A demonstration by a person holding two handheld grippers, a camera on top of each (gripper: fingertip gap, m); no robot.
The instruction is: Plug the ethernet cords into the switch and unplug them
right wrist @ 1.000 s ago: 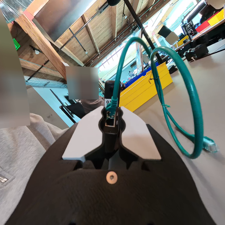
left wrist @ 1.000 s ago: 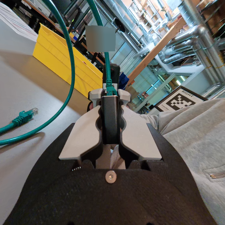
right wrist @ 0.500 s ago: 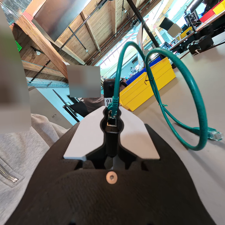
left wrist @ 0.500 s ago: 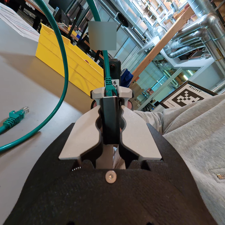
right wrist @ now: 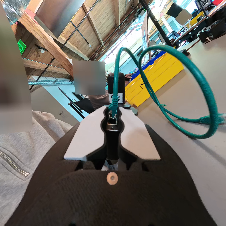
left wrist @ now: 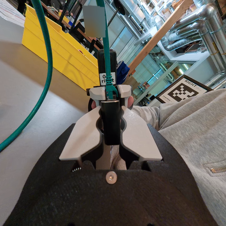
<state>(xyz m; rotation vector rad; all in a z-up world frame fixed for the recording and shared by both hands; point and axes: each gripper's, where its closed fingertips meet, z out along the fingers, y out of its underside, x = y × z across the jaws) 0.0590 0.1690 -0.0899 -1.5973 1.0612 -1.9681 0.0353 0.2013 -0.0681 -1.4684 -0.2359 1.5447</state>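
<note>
A small black switch (left wrist: 110, 122) is clamped between the fingers of my left gripper (left wrist: 110, 107), back side toward that camera. My right gripper (right wrist: 113, 108) faces it and is shut on the same switch (right wrist: 112, 134), port side up. A green ethernet plug (right wrist: 114, 108) sits in the far port between the right fingertips; the port nearer the camera (right wrist: 112, 121) is empty. The plug (left wrist: 110, 93) and the right gripper's grey fingertips (left wrist: 97, 94) also show in the left wrist view. The green cable (right wrist: 201, 79) loops to a loose plug (right wrist: 221, 117) lying on the table.
A yellow bin (left wrist: 61, 48) stands on the grey table (left wrist: 36, 110) behind the cable loop; it also shows in the right wrist view (right wrist: 152, 79). A person's grey sleeve (left wrist: 183, 122) is at the right. A framed marker board (left wrist: 183, 91) stands behind.
Both grippers stayed shut on the switch while turning with it. The loose plug on the table slid out of the left wrist view. The cable loop swung sideways.
</note>
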